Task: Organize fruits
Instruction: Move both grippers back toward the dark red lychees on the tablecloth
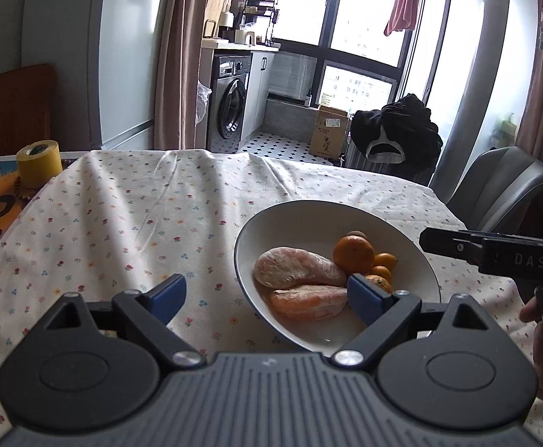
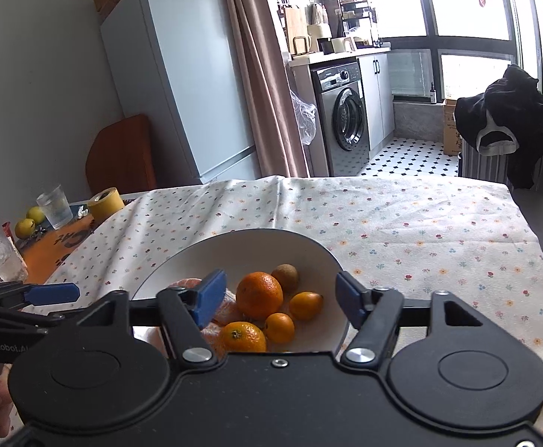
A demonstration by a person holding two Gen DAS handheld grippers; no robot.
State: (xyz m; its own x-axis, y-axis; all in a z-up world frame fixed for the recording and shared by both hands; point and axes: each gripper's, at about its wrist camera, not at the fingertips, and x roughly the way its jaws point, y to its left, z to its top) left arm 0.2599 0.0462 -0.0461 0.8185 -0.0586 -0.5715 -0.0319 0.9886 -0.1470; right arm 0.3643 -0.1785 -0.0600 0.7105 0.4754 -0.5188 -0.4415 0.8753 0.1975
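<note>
Above the bowl [image 2: 182, 260] of fruit [image 2: 259, 295], both grippers, left [image 1: 267, 294] and right [image 2: 277, 294], are hovering, jaws spread, holding nothing.

Tablecloth [image 2: 402, 223] was cream with tiny multicolour flowers, bowl [image 2: 271, 246] was white with a dark rim, and the big orange [image 2: 259, 295] and small ones were bright orange next to a brown kiwi [image 2: 285, 278]. Tape roll [image 1: 39, 162] was yellow, gripper pads [image 2: 210, 298] were blue

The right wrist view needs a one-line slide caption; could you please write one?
Open right gripper poised over a white bowl of oranges and a kiwi on a floral tablecloth.
</note>
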